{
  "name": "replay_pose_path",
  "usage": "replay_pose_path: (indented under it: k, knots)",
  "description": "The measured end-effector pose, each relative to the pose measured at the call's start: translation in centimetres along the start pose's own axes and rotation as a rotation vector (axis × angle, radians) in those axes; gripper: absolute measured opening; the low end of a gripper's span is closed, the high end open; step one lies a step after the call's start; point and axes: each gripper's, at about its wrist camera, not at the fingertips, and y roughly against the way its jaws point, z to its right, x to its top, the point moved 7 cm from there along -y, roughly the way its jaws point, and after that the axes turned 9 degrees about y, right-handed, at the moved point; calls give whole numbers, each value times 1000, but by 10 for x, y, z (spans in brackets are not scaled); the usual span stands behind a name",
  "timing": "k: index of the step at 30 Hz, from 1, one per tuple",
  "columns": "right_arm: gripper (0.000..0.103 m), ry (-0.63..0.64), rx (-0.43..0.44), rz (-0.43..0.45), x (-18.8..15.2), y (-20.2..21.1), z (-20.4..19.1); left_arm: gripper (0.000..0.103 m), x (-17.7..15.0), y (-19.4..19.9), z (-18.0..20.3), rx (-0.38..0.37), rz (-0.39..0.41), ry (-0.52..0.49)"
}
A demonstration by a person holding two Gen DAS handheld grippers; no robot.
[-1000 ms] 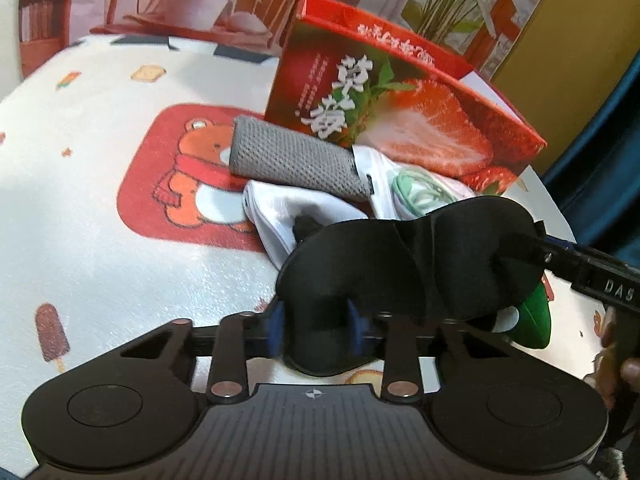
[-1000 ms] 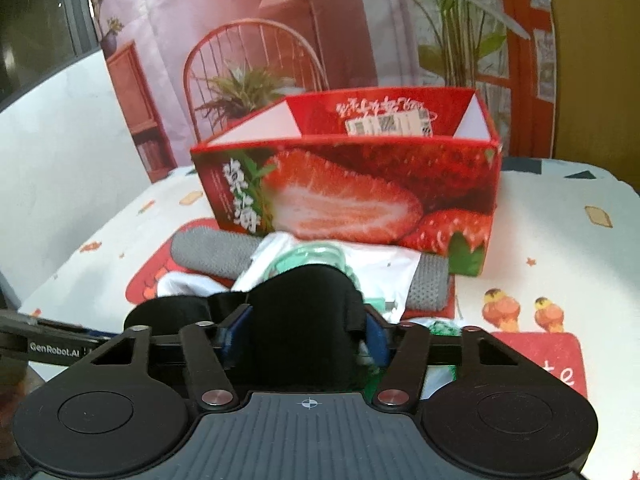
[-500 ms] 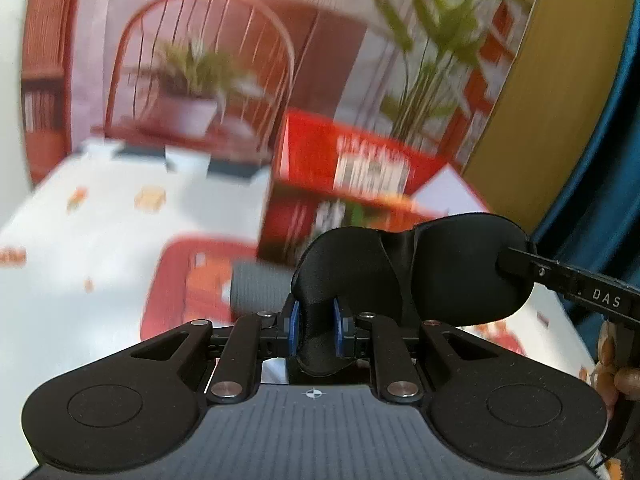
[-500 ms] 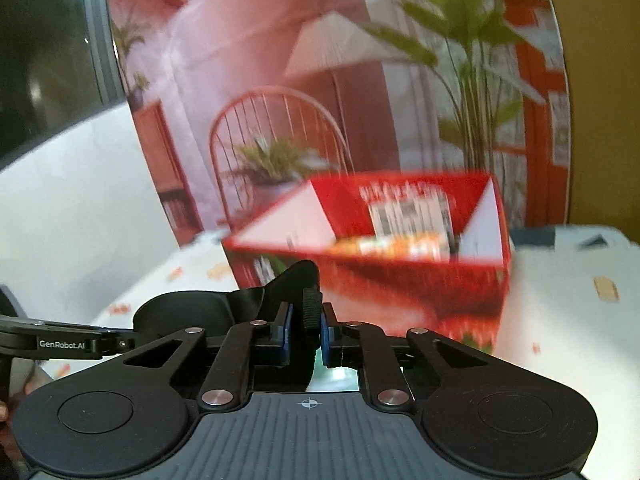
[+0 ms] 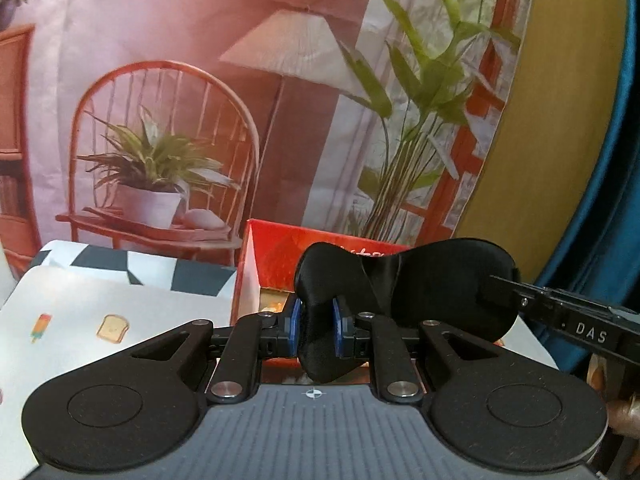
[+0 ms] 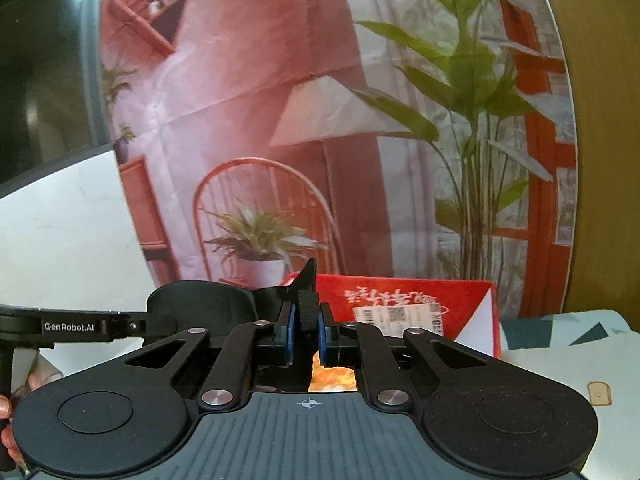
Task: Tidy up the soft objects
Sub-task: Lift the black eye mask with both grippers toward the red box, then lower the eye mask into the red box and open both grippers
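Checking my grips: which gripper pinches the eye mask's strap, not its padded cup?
The right gripper pinches the strap; the left gripper squeezes the eye mask's padded cup.

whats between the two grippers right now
The black sleep mask spans the gap: left gripper pinches one end, right gripper clamps its strap end. Both wrist views show it, above the red box.

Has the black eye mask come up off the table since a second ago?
Yes. The eye mask, held by both the left tongs and right tongs, has risen from beside the red box to above its open top.
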Motion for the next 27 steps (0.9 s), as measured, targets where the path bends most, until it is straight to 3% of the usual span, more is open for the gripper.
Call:
replay_pose_path:
  k: [6,15,27]
  knots:
    - [10,-66,-28,-91,-12,-42,29,17,6,-56,0,9,-101,-12]
    - [10,-142,-56,-270,-51,-89,54,17,-20,-115,-3,51,-259,-69]
    - [12,-153,-99,-341,-72,-102,63,20,-29,-131,-5,90,-286,-135]
